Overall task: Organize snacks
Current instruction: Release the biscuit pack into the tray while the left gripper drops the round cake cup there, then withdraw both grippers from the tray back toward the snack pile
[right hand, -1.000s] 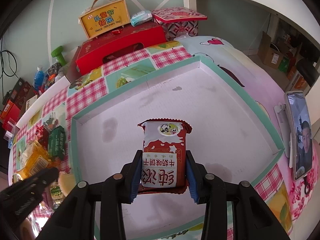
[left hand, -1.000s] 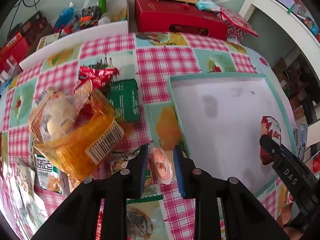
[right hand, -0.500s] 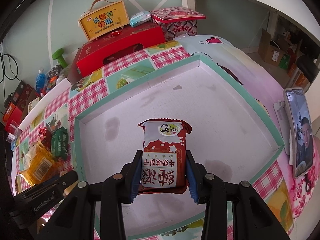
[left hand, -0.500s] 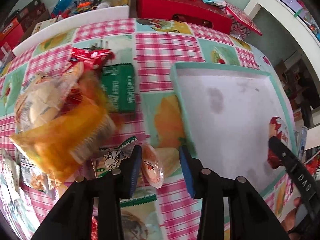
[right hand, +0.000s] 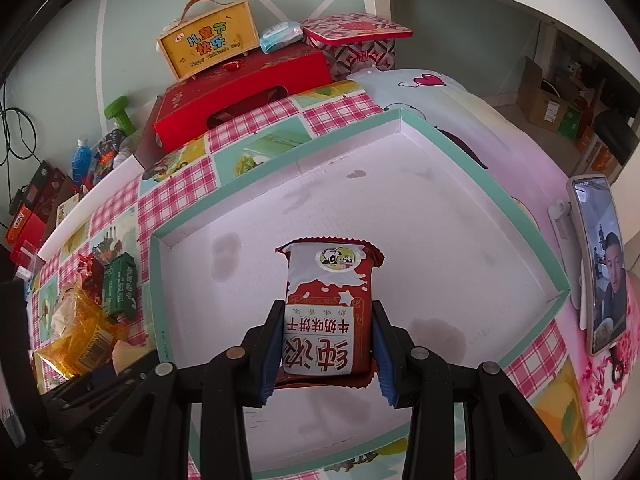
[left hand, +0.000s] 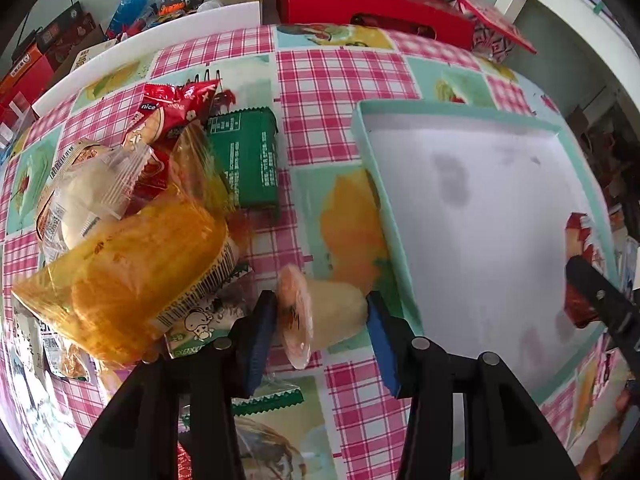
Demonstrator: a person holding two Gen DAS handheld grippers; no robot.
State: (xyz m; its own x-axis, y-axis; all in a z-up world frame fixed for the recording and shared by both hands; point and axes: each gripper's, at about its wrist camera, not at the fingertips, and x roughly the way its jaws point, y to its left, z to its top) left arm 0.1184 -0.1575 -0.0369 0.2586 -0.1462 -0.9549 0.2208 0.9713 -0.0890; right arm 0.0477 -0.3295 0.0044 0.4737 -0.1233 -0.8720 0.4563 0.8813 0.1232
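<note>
On the checked tablecloth (left hand: 340, 76), your right gripper (right hand: 326, 344) clamps the biscuit pack (right hand: 326, 312) over the tray (right hand: 460, 216) for placing; your left gripper (left hand: 320, 320) clasps a jelly cup (left hand: 320, 312) at the tray's nine o'clock edge.

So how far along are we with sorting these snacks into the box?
Barely started. Nothing lies loose in the teal box yet. The right gripper holds a red biscuit pack over it; the left gripper holds a jelly cup. The snack pile is left.
</note>
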